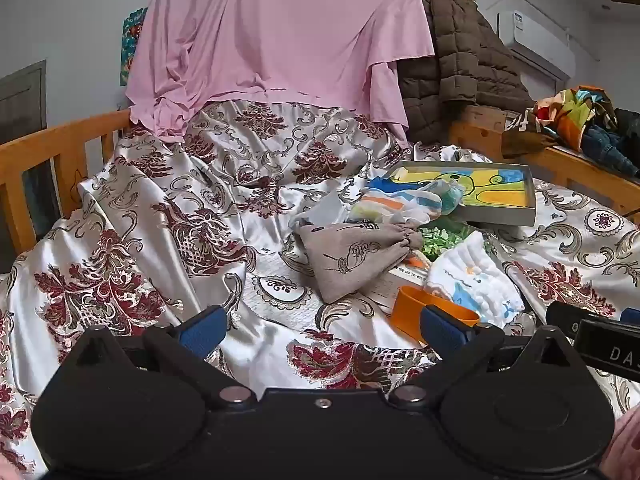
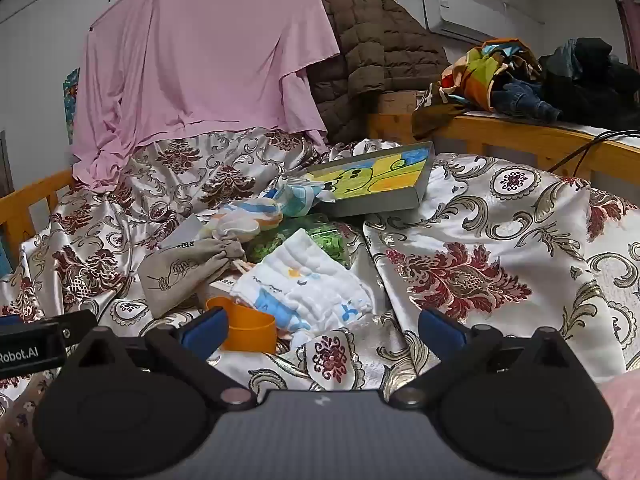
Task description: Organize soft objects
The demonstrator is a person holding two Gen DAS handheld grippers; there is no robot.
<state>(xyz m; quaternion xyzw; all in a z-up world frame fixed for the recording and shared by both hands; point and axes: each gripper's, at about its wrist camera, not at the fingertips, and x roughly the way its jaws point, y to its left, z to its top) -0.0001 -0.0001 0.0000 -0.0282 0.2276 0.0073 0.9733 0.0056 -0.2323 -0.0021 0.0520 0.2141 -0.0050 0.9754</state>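
Both hand-held grippers being held low over bed (image 1: pixel 132 216), jaws spread wide, nothing between: left hand-held gripper (image 1: pixel 320 330), right hand-held gripper (image 2: pixel 322 326).

Soft things being left heaped centre-right, likely awaiting sorting: grey pouch (image 1: pixel 352 258), white cloth (image 2: pixel 304 284) touching orange cup (image 2: pixel 250 328), striped socks (image 1: pixel 394 204) beside picture box (image 1: pixel 480 192).

Home bedroom: wooden bed frame (image 1: pixel 60 148), floral bedspread (image 2: pixel 500 248).

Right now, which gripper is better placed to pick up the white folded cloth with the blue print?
Right. The white cloth lies just ahead of the open right gripper, near its left finger. For the left gripper, also open, it sits off beyond the right fingertip, behind the orange cup.
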